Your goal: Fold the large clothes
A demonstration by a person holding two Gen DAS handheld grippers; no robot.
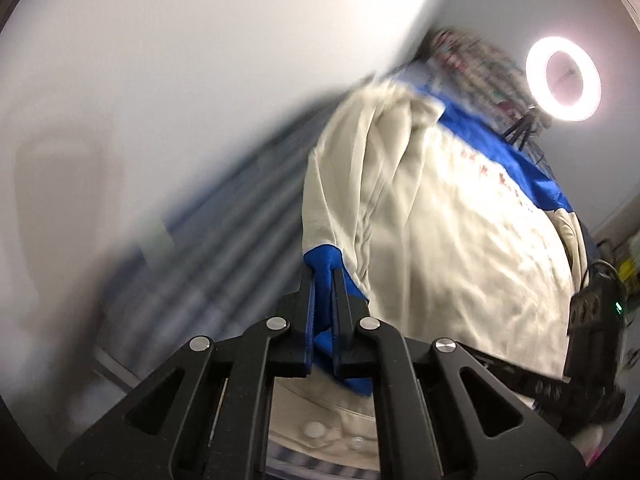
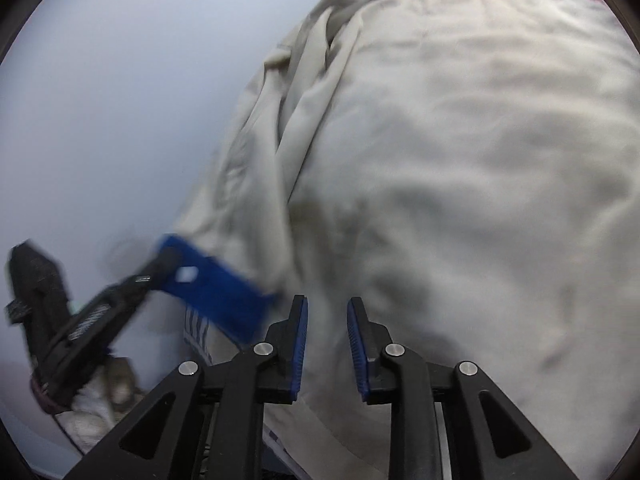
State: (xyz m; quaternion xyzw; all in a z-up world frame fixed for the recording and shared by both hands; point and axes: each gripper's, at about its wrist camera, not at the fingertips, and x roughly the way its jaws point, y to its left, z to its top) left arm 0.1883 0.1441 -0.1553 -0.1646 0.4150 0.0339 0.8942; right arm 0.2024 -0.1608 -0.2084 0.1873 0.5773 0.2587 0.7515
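— While the left gripper [image 1: 323, 280] tilts downward, what's it pinching?
— The jacket's [image 1: 440, 240] blue cuff [image 1: 322, 260], on the table [image 1: 160, 40].
— And the right gripper [image 2: 328, 308]?
— Tilted downward too, jaws spread over cream fabric — touching nothing.

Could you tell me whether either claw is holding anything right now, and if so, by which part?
The left claw grips the cream jacket by its blue sleeve cuff. The right claw stands open over the jacket, holding nothing.

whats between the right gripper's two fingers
Nothing is pinched there: in the right wrist view the right gripper stands open over the cream jacket, only its cloth showing behind the gap.
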